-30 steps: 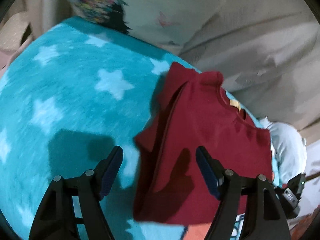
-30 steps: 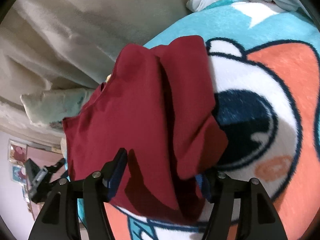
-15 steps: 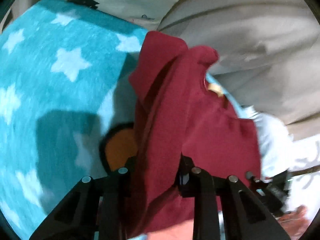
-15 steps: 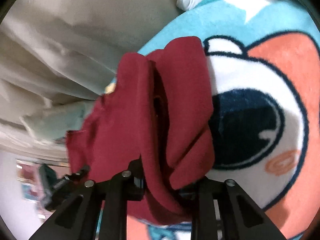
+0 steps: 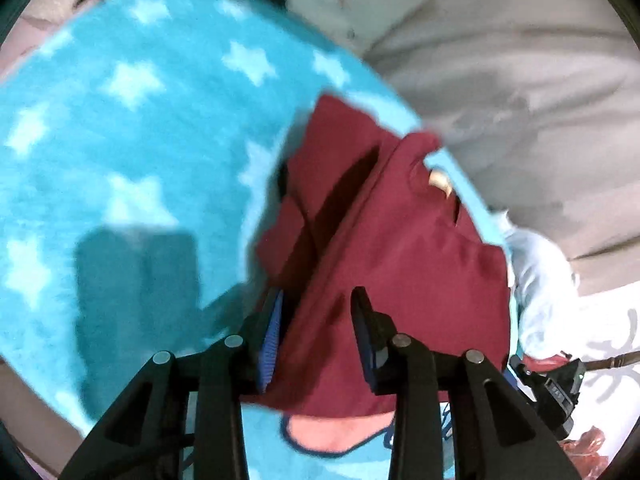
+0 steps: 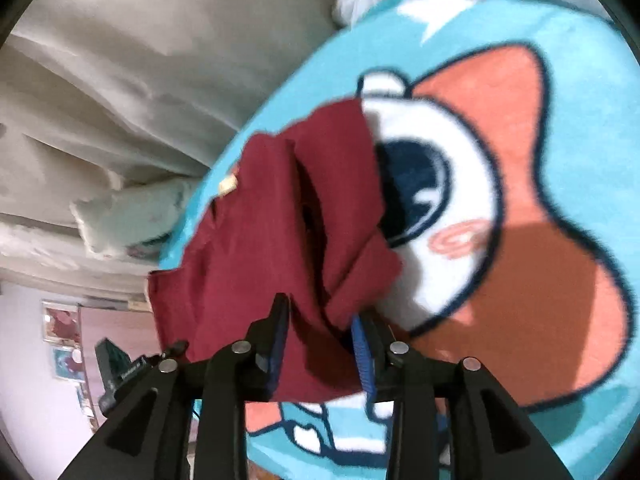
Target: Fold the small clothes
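A small dark red shirt (image 5: 400,248) hangs lifted above a teal blanket (image 5: 120,140), its sides folded in and a tan neck label showing. My left gripper (image 5: 316,320) is shut on its near edge, the cloth bunched between the blue pads. The same shirt (image 6: 272,232) shows in the right wrist view, and my right gripper (image 6: 320,328) is shut on its near edge too. The shirt sags between the two grips over the blanket's cartoon face (image 6: 460,208).
Beige bedding (image 5: 500,60) lies beyond the blanket. A pale light-blue garment (image 5: 536,272) lies at the blanket's far edge. A black device (image 5: 556,388) sits off the blanket's edge.
Both grippers closed on the shirt's near edge, then lifted it off the blanket; the cloth now hangs bunched between them.
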